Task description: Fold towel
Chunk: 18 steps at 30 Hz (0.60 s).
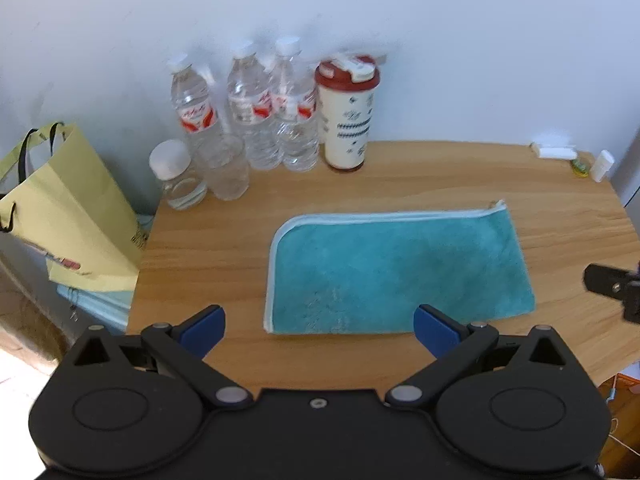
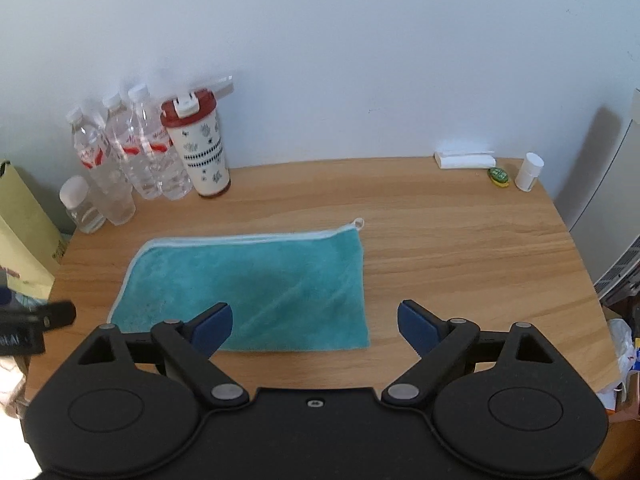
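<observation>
The wooden table (image 1: 224, 248) stretches ahead of both grippers. On it the teal towel (image 1: 396, 272) lies flat, folded into a rectangle, its near edge just ahead of the left gripper (image 1: 318, 330) and ahead and to the left of the right gripper (image 2: 314, 326). Both grippers hang above the table's near edge with their blue fingers spread wide, gripping nothing. Left of the left gripper, beside the table, stands a yellow-green paper bag (image 1: 68, 216). Far ahead by the wall stand water bottles (image 1: 256, 108) and a red-lidded tumbler (image 1: 347, 120).
</observation>
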{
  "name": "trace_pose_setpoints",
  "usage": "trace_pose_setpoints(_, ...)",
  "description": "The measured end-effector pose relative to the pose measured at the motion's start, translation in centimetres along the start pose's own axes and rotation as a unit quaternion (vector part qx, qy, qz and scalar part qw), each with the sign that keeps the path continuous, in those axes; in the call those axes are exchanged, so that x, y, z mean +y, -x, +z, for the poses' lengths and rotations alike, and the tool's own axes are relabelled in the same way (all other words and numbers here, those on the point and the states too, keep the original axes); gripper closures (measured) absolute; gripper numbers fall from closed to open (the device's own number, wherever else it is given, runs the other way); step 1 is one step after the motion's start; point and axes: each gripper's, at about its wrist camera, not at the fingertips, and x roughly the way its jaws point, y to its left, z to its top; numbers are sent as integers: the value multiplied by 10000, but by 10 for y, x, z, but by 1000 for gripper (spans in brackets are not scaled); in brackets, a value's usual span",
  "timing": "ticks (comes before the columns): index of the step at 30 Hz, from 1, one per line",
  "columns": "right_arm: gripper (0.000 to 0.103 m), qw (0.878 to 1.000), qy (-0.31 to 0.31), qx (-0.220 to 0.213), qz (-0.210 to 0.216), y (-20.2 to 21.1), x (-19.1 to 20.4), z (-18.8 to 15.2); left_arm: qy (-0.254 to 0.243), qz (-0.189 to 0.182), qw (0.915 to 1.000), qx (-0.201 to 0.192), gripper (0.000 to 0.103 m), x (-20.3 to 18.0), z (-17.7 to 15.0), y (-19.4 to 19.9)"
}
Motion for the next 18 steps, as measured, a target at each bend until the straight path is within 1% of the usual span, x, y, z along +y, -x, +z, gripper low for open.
trace_pose_setpoints(4, 10, 9999, 11, 83, 59, 1, 4, 1, 46, -7, 9999, 109, 0, 1, -2, -3)
trace_pose_setpoints(7, 10, 9998, 111, 133, 26, 0, 8, 0, 86, -71, 9997, 210, 0, 1, -2, -7)
trace_pose_setpoints(14, 10, 9994, 210, 271, 23, -3, 9, -3, -21, -249, 9990, 375, 0, -6, -5, -13)
trace_pose_setpoints(18, 10, 9991, 162, 378, 60, -6, 7, -6, -74, -336, 9985, 429, 0, -10, -7, -15)
